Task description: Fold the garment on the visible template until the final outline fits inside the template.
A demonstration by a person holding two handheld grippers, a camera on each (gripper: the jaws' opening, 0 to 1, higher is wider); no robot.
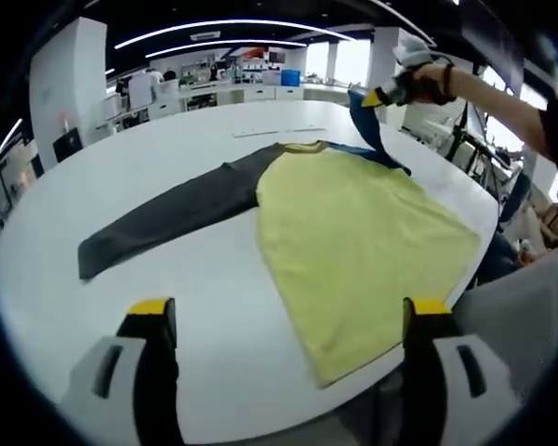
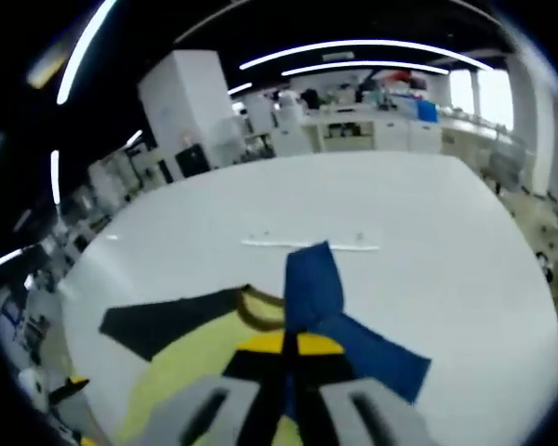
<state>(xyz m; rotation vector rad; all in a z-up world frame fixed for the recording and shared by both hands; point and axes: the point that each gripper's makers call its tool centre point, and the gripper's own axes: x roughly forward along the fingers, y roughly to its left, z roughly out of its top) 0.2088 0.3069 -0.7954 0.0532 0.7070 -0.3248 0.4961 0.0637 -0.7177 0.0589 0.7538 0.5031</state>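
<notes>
While our right gripper (image 2: 291,364) clamps the blue sleeve (image 2: 318,290) toward twelve o'clock, left gripper (image 1: 288,321) gapes empty; shirt (image 1: 363,237) barely folded, dark sleeve (image 1: 172,216) remaining.

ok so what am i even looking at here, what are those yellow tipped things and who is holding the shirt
A person holds a two-jaw gripper in each hand, and a fisheye camera rides on each. The left gripper view looks across a white table; its own left gripper is open and holds nothing. On the table lies a shirt with a yellow body, a dark sleeve spread flat, and a blue sleeve. The right gripper, seen up close in its own view, is shut on the blue sleeve, lifting it.
</notes>
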